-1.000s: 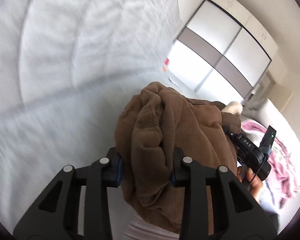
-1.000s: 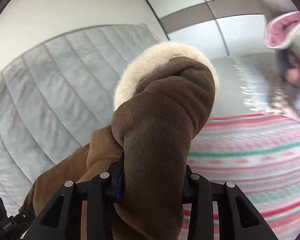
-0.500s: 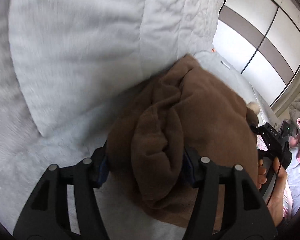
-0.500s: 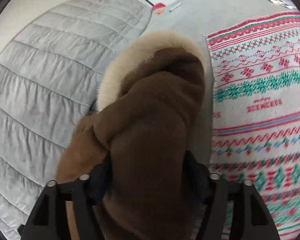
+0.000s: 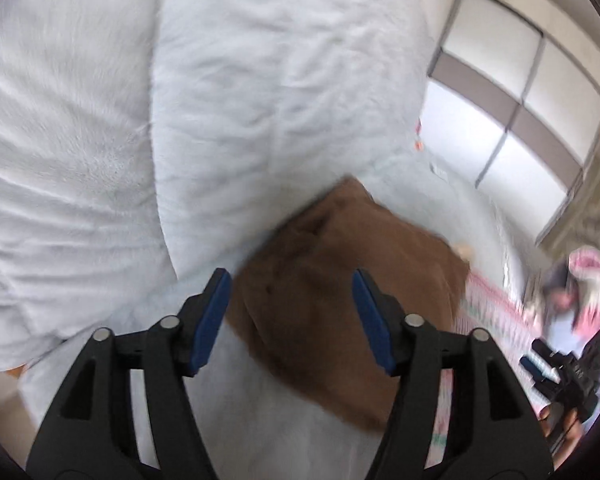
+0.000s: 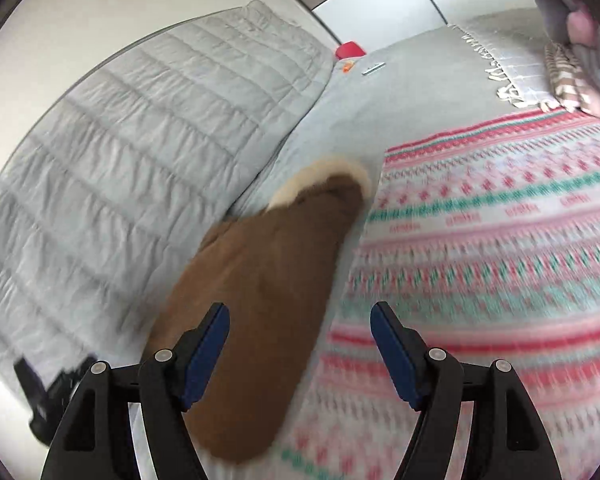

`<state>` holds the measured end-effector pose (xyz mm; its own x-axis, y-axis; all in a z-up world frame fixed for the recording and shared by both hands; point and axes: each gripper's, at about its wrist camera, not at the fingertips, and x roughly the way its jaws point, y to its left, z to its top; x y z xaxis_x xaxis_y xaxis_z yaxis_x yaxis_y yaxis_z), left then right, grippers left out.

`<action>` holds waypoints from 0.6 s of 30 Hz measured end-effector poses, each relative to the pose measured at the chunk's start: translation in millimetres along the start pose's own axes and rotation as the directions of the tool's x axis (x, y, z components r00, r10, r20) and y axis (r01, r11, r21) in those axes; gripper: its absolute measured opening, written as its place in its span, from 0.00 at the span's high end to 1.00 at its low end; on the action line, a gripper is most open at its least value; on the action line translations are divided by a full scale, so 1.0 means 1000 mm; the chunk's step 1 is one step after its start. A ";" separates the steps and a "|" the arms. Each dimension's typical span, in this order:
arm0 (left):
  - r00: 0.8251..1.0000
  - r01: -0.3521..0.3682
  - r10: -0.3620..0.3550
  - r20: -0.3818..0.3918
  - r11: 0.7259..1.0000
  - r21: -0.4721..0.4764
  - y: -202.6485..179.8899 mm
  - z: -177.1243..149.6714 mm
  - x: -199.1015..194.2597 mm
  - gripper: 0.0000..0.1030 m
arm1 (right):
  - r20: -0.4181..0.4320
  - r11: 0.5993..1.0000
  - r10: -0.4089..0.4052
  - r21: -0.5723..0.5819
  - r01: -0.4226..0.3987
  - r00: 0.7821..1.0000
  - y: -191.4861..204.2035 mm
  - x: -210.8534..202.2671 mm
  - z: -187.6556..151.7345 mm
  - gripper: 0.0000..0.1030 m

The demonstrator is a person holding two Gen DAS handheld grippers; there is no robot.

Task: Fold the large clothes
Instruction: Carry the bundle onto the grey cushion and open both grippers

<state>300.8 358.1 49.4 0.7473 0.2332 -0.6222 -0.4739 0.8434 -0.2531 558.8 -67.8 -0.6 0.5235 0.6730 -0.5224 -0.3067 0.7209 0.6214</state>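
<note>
Pale grey bedding (image 6: 400, 92) covers the bed, and on it lies one brown garment (image 6: 260, 300), a bundled coat with one cream fur trim (image 6: 324, 176) at its far end. It rests in the strip between a grey quilted duvet (image 6: 140, 140), heaped along the wall on one side, and a striped patterned blanket (image 6: 500, 260) in pink, red and green on the other; its edge touches the blanket's border and its other side sits just beside the duvet's foot.

In the left wrist view the same garment (image 5: 340, 288) lies flat against a white fluffy cover (image 5: 180, 100) that rises behind it.

Two grippers show, one per view. The left gripper (image 5: 292, 316) has its jaws spread wide with the coat lying beyond them, not pinched; the blue pads (image 5: 210, 320) are bare. The right gripper (image 6: 300, 356) is likewise spread apart, holding nothing, with the garment's near end below and between its fingers and apart from the pads. The right gripper also appears small at the lower right of the left wrist view, a hand on its handle.

Farther off lie a small red object (image 6: 350, 49) and an orange scrap (image 6: 347, 66) near the duvet's end, and one fringed throw (image 6: 512, 64) beyond the blanket. A wardrobe (image 5: 520, 112) with grey-banded panels closes the background. Bare bedding past the fur trim is the only open stretch.
</note>
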 end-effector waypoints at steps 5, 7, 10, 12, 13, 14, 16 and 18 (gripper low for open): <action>0.999 -0.039 0.034 0.025 0.976 0.216 -0.061 -0.034 -0.064 0.22 | -0.026 0.994 0.053 -0.099 -0.055 0.998 0.024 -0.079 -0.055 0.28; 0.998 -0.043 0.027 0.063 0.963 0.267 -0.082 -0.047 -0.092 0.20 | -0.025 0.987 0.062 -0.150 -0.065 0.998 0.039 -0.107 -0.071 0.26; 0.994 -0.055 0.024 0.103 0.951 0.304 -0.099 -0.072 -0.132 0.11 | -0.028 0.967 0.070 -0.243 -0.075 0.997 0.059 -0.153 -0.101 0.21; 0.990 -0.087 0.049 0.133 0.950 0.300 -0.101 -0.090 -0.155 0.07 | -0.032 0.948 0.064 -0.312 -0.071 0.997 0.073 -0.177 -0.119 0.18; 0.988 -0.098 0.057 0.146 0.951 0.292 -0.100 -0.102 -0.167 0.05 | -0.026 0.931 0.057 -0.359 -0.063 0.998 0.083 -0.194 -0.131 0.16; 0.987 -0.103 0.062 0.149 0.952 0.288 -0.099 -0.115 -0.179 0.03 | -0.014 0.916 0.057 -0.397 -0.057 0.998 0.092 -0.209 -0.142 0.14; 0.988 -0.095 0.055 0.144 0.951 0.294 -0.100 -0.130 -0.190 0.03 | 0.011 0.897 0.074 -0.438 -0.062 0.997 0.105 -0.231 -0.157 0.12; 0.983 -0.110 0.061 0.170 0.949 0.297 -0.097 -0.147 -0.208 0.03 | 0.036 0.887 0.122 -0.452 -0.093 0.992 0.116 -0.250 -0.172 0.07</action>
<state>123.4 156.4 94.3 0.7855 0.3632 -0.5010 -0.3938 0.9179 0.0481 255.5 -124.3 101.9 0.5101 0.7499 -0.4213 -0.6804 0.6515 0.3357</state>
